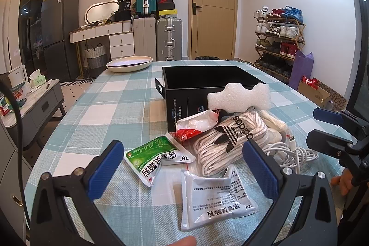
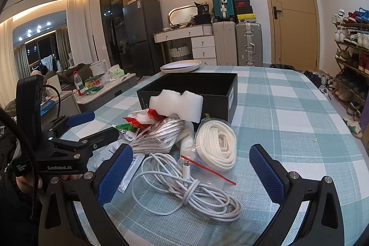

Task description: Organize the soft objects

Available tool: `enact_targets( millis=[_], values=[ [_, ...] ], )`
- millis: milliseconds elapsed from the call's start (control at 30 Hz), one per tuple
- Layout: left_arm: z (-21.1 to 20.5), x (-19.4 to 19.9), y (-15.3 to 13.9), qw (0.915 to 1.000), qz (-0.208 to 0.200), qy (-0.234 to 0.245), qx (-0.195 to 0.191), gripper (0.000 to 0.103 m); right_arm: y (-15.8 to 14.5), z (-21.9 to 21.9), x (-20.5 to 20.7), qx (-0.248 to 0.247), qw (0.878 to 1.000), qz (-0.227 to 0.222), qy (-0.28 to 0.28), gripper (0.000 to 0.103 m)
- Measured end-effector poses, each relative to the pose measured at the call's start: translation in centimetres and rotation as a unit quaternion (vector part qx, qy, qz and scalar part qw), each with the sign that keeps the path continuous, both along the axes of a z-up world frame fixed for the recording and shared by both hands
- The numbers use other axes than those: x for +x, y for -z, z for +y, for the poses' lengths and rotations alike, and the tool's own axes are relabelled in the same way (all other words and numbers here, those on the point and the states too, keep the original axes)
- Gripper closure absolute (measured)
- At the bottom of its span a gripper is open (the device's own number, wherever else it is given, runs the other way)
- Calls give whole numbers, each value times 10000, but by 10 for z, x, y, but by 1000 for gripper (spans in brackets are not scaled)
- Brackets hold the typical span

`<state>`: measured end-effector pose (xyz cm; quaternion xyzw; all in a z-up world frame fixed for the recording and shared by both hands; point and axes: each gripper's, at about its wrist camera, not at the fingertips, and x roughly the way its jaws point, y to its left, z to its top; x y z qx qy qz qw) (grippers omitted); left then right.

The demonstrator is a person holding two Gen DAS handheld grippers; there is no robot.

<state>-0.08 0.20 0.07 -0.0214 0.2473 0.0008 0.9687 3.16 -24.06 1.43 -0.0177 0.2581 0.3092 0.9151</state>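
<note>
A pile of soft items lies on the checked tablecloth in front of an open black box (image 1: pixel 207 80) (image 2: pixel 196 87). In it: a white foam block (image 1: pixel 239 97) (image 2: pixel 176 102), a bag of white laces with an Adidas logo (image 1: pixel 228 142), a red-and-white sachet (image 1: pixel 196 122), a green sachet (image 1: pixel 151 157), a white sachet (image 1: pixel 216 196), a coiled white cable (image 2: pixel 186 190) and a bagged cream cord (image 2: pixel 216 144). My left gripper (image 1: pixel 182 167) is open, just above the white and green sachets. My right gripper (image 2: pixel 191 174) is open over the cable, holding nothing.
A cream oval plate (image 1: pixel 129 63) sits at the table's far end behind the box. Suitcases (image 1: pixel 169 38), a dresser, a door and a shoe rack (image 1: pixel 279 38) stand beyond the table. A low side table (image 1: pixel 30 98) is to the left.
</note>
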Motion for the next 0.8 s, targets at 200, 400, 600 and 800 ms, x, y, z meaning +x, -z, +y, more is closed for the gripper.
enact_targets(
  millis=[200, 400, 600, 800],
  values=[
    [0, 0, 0, 10000, 5, 1, 4, 0, 4, 0, -2, -1, 10000, 11, 3, 0],
    [-1, 0, 0, 10000, 4, -4, 14, 0, 4, 0, -2, -1, 10000, 12, 2, 0],
    [-1, -1, 2, 10000, 10, -13, 21, 0, 4, 0, -2, 1, 10000, 15, -2, 0],
    [-1, 0, 2, 10000, 12, -16, 20, 0, 4, 2, -1, -4, 10000, 21, -1, 0]
  ],
)
